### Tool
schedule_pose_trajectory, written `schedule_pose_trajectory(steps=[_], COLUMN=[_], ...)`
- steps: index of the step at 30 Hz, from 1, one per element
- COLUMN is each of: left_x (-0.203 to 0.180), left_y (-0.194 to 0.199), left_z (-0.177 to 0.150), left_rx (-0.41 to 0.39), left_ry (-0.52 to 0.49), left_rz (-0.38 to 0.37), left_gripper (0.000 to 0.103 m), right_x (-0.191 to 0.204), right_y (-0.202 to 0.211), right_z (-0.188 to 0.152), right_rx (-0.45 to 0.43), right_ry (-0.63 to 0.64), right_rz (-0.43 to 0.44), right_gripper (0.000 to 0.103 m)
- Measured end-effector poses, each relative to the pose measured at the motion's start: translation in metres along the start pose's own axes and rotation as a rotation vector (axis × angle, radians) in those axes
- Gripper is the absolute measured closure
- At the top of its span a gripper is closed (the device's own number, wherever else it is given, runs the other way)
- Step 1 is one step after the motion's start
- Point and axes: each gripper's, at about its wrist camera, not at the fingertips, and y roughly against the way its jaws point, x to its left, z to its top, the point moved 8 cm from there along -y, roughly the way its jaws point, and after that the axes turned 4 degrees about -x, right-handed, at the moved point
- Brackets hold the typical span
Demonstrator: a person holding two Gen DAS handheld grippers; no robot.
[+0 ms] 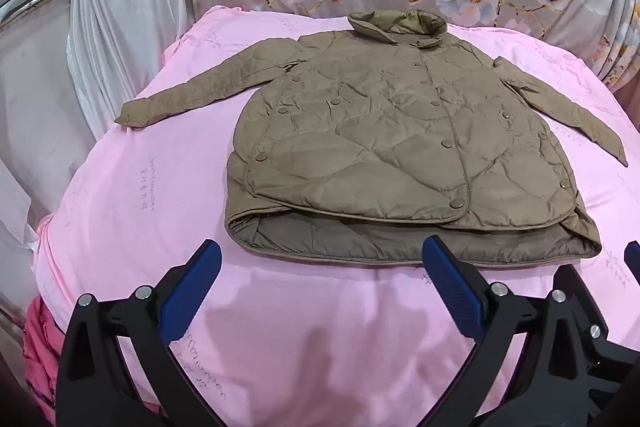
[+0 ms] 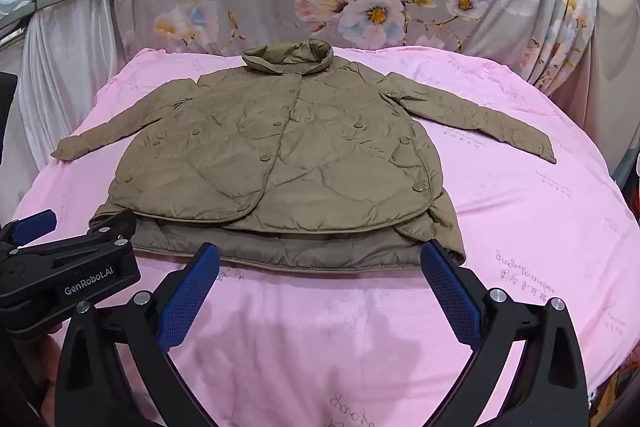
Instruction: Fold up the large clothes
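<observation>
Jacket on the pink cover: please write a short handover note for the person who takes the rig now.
Left gripper: open, empty, near the hem.
Right gripper: open, empty, near the hem.
Jacket: flat on the pink cover, front up, snapped shut, collar far, both sleeves spread out sideways.
Done: laid out only.
Left: every fold, sleeves probably first.

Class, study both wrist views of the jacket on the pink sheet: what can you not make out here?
- Jacket back: both views, it lies face up on the pink sheet.
- Writing on the sheet: both views, too small to read.
- Right gripper: in the left wrist view only a fingertip shows, cut off by the edge.
- Jacket's near left hem corner: right wrist view, behind the left gripper.
</observation>
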Motion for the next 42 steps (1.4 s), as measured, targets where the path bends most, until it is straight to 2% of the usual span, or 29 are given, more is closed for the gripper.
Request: schedule_pose_trajectory(steps=[42], left_x=[-0.001], left_y=[0.013], left_z=[0.003], left_rx=[-0.009], left_ry=[-0.007], left_rz=[-0.003], left_gripper=[0.005], right_x=[0.001], right_y=[0.009], right_z=[-0.007], right_rx=[0.0], right_ry=[-0.008], right_rz=[0.006], right_gripper=[0.005])
